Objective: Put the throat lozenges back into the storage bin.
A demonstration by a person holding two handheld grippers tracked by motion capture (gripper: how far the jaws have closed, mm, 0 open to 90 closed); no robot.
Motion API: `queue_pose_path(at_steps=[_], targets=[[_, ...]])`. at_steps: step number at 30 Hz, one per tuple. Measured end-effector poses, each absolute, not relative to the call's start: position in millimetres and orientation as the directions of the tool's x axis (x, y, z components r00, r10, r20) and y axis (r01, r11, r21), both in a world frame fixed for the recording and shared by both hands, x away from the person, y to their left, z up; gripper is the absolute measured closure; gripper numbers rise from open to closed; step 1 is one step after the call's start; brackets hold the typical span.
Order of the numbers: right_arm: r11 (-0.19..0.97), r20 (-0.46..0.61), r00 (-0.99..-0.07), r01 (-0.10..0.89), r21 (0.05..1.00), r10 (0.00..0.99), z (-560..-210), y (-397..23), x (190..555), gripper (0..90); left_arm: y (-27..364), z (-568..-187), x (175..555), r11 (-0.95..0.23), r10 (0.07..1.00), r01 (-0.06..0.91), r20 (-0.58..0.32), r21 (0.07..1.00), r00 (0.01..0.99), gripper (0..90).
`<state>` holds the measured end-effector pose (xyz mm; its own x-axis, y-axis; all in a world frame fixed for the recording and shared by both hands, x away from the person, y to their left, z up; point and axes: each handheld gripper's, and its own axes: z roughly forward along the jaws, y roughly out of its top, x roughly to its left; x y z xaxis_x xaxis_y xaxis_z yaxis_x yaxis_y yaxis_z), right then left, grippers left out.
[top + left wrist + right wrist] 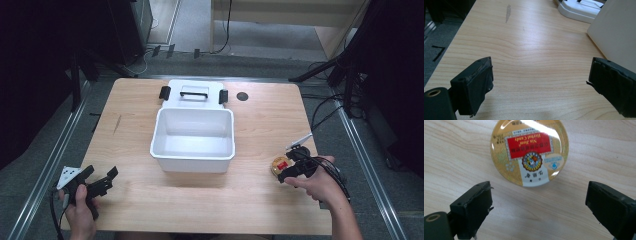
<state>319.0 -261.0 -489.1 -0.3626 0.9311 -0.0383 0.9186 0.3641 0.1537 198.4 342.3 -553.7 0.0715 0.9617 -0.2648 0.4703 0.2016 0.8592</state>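
- My right gripper (291, 169) hovered over the round candy tin (281, 165) near the right edge of the wooden table (260, 125), my right hand (315, 182) wrapped around its body.
- In the right gripper view, its jaws stood spread wide, one on each side and just short of the tin (529, 152), gripping nothing; the tin lay flat on the wood, lid up (a gold lid with a red label reading "Herbal Candy").
- My left gripper (102, 181) sat at the table's near left corner in my left hand (80, 210), well apart from the tin.
- In the left gripper view, its jaws were likewise spread, with only bare wood grain between them.
- The white plastic box (193, 140) stood open in the middle of the table, its inside bare.
- Its lid (194, 93) lay just behind it, touching or nearly touching the far wall, with a black handle and a black latch at each end.
- The left gripper view caught the side wall of the box (616, 32) at the right and a corner of the lid (579, 11) beyond it.
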Motion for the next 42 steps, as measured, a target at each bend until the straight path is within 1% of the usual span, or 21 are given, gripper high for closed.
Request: queue_pose_path(at_steps=[8, 17, 19, 20, 21, 22, 24, 25, 26, 33, 42], targets=[[0.367, -0.04, -0.365, 0.921, 0.13, 0.93, -497, -248, 331, 6.8, 342, -554, 198, 0.202, 0.962, 0.47, -0.265, 0.859, 0.071, 6.2], [0.347, -0.03, -0.346, 0.932, 0.101, 0.938, -505, -240, 341, 6.9, 342, -554, 198, 0.2, 0.962, 0.472, -0.264, 0.859, 0.072, 6.3], [0.339, -0.034, -0.337, 0.937, 0.088, 0.941, -508, -239, 344, 7.9, 342, -554, 198, 0.199, 0.962, 0.472, -0.262, 0.859, 0.071, 6.3], [0.335, -0.035, -0.333, 0.939, 0.083, 0.942, -511, -238, 346, 10.1, 342, -553, 198, 0.199, 0.963, 0.471, -0.261, 0.86, 0.07, 6.3], [0.329, -0.034, -0.327, 0.94, 0.085, 0.944, -511, -237, 347, 12.1, 342, -553, 198, 0.199, 0.963, 0.471, -0.261, 0.86, 0.07, 6.3], [0.329, -0.034, -0.327, 0.94, 0.085, 0.944, -511, -237, 347, 12.1, 342, -554, 198, 0.199, 0.963, 0.469, -0.262, 0.86, 0.07, 6.3], [0.326, -0.019, -0.326, 0.94, 0.094, 0.945, -510, -236, 349, 16.3, 342, -554, 198, 0.197, 0.963, 0.471, -0.26, 0.86, 0.071, 6.3], [0.326, -0.019, -0.326, 0.94, 0.094, 0.945, -510, -236, 349, 16.3, 342, -554, 198, 0.197, 0.963, 0.471, -0.26, 0.86, 0.071, 6.3], [0.331, -0.007, -0.332, 0.938, 0.098, 0.943, -509, -235, 349, 19.9, 342, -553, 198, 0.196, 0.963, 0.472, -0.259, 0.86, 0.071, 6.3], [0.347, 0.003, -0.35, 0.931, 0.111, 0.937, -507, -237, 349, 20.6, 341, -553, 198, 0.193, 0.964, 0.472, -0.256, 0.86, 0.071, 6.3], [0.357, 0.023, -0.364, 0.921, 0.154, 0.931, -489, -238, 351, 20.6, 341, -553, 198, 0.193, 0.964, 0.473, -0.256, 0.859, 0.07, 6.3]])
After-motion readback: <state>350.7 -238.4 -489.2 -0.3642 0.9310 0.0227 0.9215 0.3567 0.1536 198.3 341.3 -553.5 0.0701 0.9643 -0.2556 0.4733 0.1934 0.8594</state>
